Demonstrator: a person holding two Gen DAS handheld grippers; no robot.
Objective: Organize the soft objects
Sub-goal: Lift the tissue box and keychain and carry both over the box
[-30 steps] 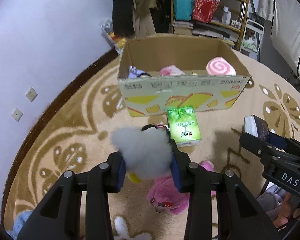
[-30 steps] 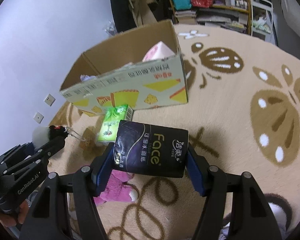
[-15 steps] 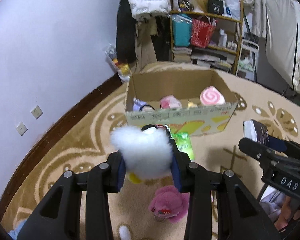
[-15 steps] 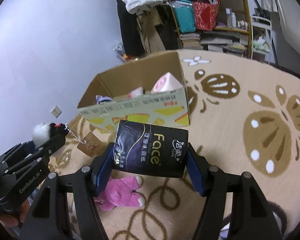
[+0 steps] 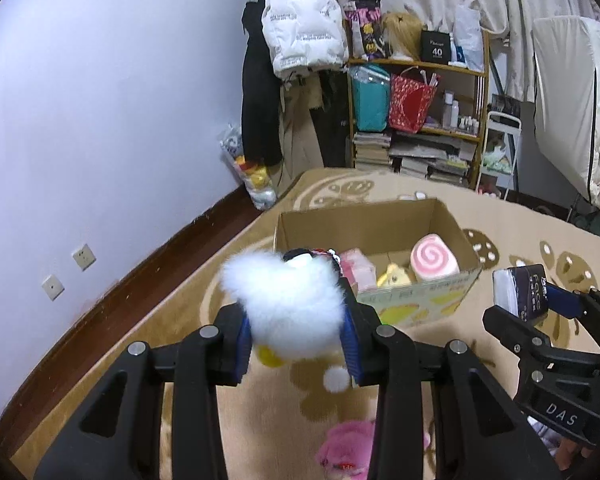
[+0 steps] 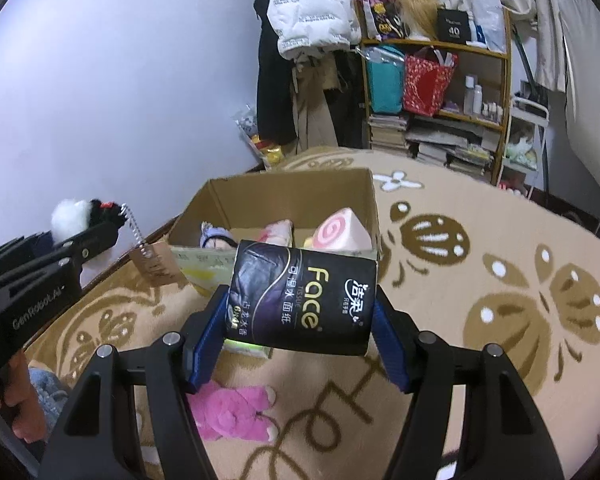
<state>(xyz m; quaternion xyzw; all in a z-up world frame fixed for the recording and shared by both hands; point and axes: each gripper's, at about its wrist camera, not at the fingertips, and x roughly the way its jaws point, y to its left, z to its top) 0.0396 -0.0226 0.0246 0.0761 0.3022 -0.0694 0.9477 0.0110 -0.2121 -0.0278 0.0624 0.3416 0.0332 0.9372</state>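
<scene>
L gripper (image 5: 296, 332) pinches a white fluffy plush (image 5: 292, 304) btwn its blue pads, fur bulging above the fingertips. R gripper (image 6: 300, 320) clamps a black tissue pack (image 6: 302, 300) crosswise, pads on both ends. Below on the carpet (image 6: 480, 380): pink plush (image 6: 232, 412). Beyond: cardboard box (image 6: 288, 196), open, w/ swirl cushion (image 6: 342, 234) + other soft toys inside. Far: shelf (image 5: 420, 120) by the wall.

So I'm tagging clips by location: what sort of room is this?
Probably a lived-in bedroom or spare room: a patterned rug, a cluttered shelf of books and bags, and coats hanging by the wall.
</scene>
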